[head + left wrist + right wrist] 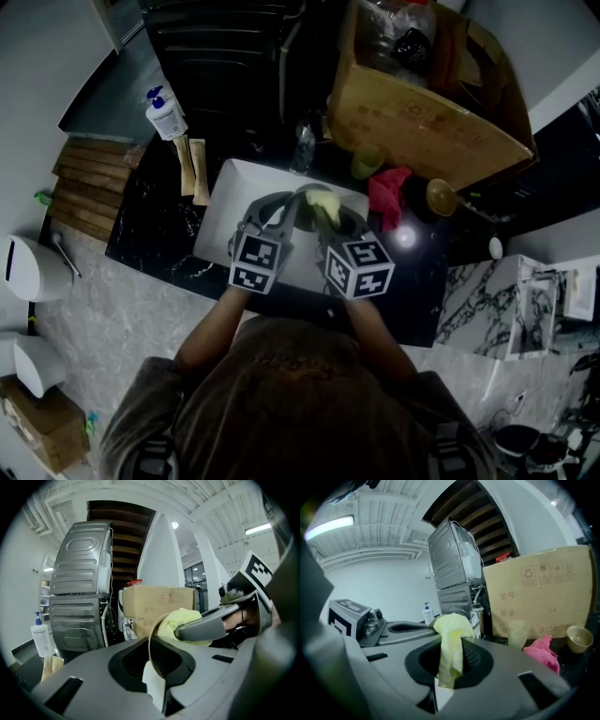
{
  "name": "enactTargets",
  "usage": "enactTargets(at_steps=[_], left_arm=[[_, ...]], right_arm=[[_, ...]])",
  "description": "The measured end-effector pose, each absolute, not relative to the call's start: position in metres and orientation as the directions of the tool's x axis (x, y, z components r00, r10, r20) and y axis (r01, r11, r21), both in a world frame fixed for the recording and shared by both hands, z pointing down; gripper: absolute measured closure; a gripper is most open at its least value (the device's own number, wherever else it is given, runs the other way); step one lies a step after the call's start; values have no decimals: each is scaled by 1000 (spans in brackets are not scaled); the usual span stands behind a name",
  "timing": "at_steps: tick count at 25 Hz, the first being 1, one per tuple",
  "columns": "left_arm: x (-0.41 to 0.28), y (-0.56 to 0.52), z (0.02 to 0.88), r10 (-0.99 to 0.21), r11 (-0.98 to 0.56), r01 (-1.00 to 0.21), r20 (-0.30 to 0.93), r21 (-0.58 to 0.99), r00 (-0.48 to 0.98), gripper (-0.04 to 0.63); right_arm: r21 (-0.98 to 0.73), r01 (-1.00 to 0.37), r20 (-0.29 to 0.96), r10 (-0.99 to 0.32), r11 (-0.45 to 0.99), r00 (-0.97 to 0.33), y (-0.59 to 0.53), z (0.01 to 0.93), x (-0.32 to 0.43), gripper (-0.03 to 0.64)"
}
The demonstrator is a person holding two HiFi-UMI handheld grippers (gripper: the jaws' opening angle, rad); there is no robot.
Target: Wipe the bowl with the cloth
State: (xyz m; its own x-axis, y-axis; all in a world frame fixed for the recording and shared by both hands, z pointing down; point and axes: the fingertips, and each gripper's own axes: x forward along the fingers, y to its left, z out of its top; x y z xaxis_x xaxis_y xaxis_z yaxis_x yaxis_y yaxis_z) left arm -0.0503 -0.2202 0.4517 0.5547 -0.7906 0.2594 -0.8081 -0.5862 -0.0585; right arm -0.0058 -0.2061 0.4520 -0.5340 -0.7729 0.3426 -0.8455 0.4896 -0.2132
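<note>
Bowl [151,651] held on edge between the two grippers, above a white basin [217,225]. Left gripper [157,684]: jaws closed on the bowl's thin rim. Right gripper [444,686]: jaws clamped on a yellow cloth [451,641], its bunched top pressed into the bowl just ahead of the left jaws. Pink rag [543,651] and cardboard box [536,592] lie beyond the right gripper.

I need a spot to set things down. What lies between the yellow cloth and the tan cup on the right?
A crumpled pink cloth lies between the yellow cloth and the tan cup; the head view shows it.
</note>
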Motion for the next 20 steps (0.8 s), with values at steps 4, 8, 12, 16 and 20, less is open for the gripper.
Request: enactTargets(at_steps=[4, 8, 12, 16, 20], left_arm=[[-54, -221, 453, -795, -578, -814, 262, -56, 546, 569], [-60, -224, 453, -804, -562, -826, 259, -43, 534, 569], [-64, -226, 452, -812, -550, -835, 255, -31, 525, 569], [-67, -229, 451, -815, -542, -840, 254, -17, 520, 569], [-68, -229, 453, -815, -539, -842, 257, -7, 520, 571]], right_arm=[[-225, -852, 364, -771, 473, -524, -201, 463, 1, 589], [-242, -850, 389, -756, 467, -526, -195, 474, 3, 589], [-260, -838, 421, -725, 480, -545, -186, 486, -2, 589], [-290, -810, 440, -680, 510, -586, -180, 494, -13, 589], [-309, -774, 455, -629, 553, -631, -174, 500, -27, 589]])
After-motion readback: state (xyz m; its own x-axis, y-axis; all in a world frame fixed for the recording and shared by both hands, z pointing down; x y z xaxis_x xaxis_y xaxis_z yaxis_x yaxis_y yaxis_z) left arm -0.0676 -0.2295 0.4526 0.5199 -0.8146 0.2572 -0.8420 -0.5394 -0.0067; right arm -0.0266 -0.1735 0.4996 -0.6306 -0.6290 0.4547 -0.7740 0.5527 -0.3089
